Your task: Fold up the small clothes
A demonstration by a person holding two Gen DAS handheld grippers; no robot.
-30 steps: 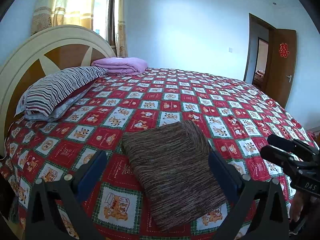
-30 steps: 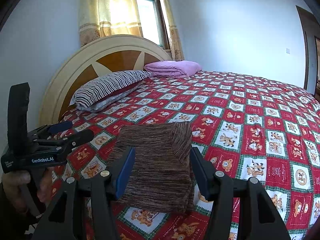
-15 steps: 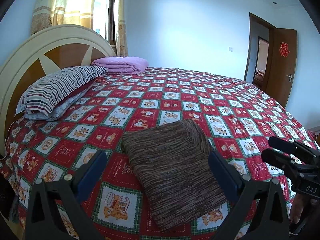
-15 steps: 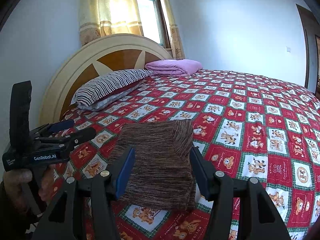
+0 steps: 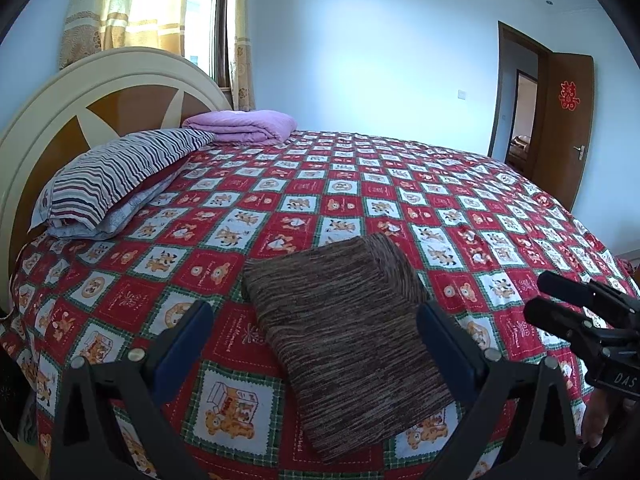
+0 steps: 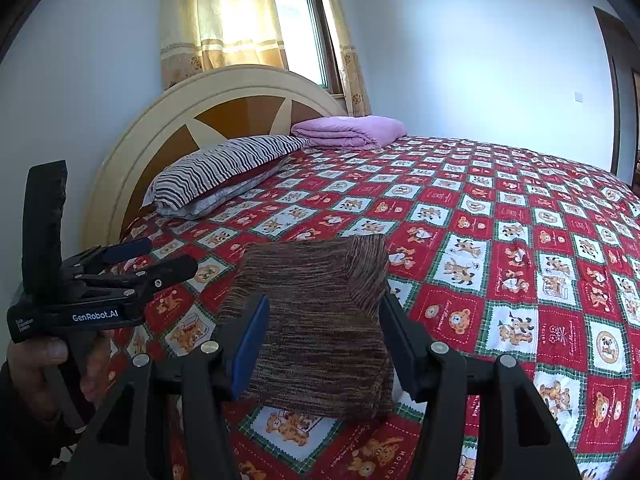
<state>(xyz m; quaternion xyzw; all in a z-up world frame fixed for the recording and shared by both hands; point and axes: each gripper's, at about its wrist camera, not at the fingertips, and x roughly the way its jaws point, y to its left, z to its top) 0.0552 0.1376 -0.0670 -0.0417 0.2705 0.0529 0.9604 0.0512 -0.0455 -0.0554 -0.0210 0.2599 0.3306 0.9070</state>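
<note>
Brown knit garment (image 5: 344, 332): folded into a thick rectangle, one narrower flap turned along its far right edge; lies flat on the bed (image 5: 400, 184) near the front edge.
Change: none visible over the last second; garment and both tools hold the same positions.
Meaning: folding appears complete or paused.
Left hand-held gripper (image 5: 316, 344): jaws spread wide, holding nothing, hovering before the garment.
Right hand-held gripper (image 6: 324, 336): jaws apart, empty, framing the garment.
</note>
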